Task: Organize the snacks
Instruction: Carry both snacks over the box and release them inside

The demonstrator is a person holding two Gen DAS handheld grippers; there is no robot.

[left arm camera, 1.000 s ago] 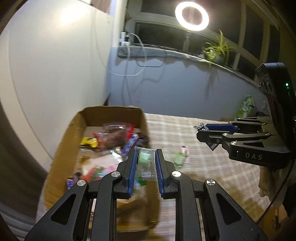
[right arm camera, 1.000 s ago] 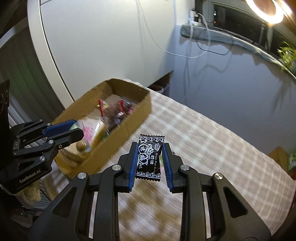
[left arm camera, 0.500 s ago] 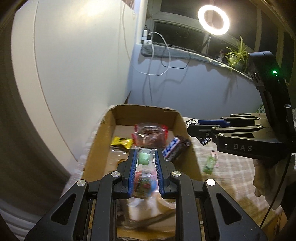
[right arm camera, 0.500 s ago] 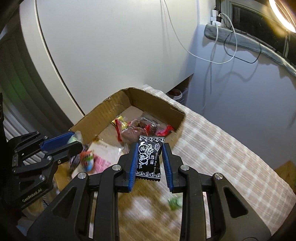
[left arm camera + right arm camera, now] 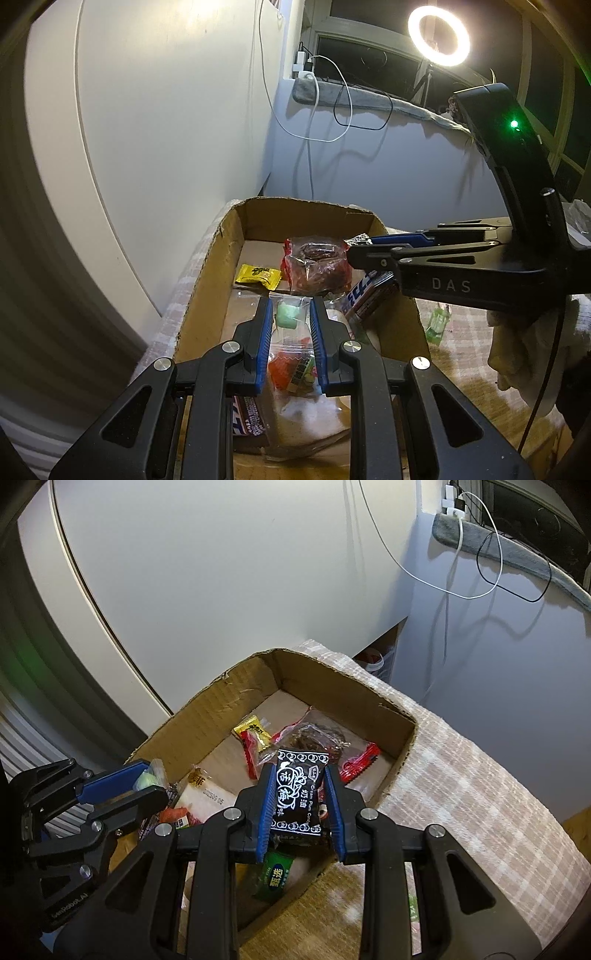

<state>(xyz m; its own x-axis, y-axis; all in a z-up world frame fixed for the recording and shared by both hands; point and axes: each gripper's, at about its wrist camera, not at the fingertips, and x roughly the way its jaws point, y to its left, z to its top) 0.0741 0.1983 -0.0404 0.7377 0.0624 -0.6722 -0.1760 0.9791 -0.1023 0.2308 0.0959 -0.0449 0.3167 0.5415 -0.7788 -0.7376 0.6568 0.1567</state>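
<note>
A shallow cardboard box (image 5: 207,295) (image 5: 221,701) sits on a checked cloth and holds several snacks: a yellow candy (image 5: 258,276), a red-edged clear pack of dark snacks (image 5: 317,267) and a blue-white bar (image 5: 364,295). My left gripper (image 5: 291,314) is shut on a clear packet with a green candy (image 5: 289,316), held over the box; it also shows in the right wrist view (image 5: 147,781). My right gripper (image 5: 300,794) is shut on a black plum candy packet (image 5: 298,794), above the box's right side. Its fingers show in the left wrist view (image 5: 406,251).
A green packet (image 5: 437,323) lies on the cloth right of the box. A green pack (image 5: 275,877) lies in the box's near end. A white wall and cupboard stand behind the box. Cables hang from the sill (image 5: 332,114). A ring light (image 5: 439,36) glows.
Both grippers have moved left toward the box with their packets. The right gripper has gone from over the cloth to above the box's right side; the left is further over the box.
</note>
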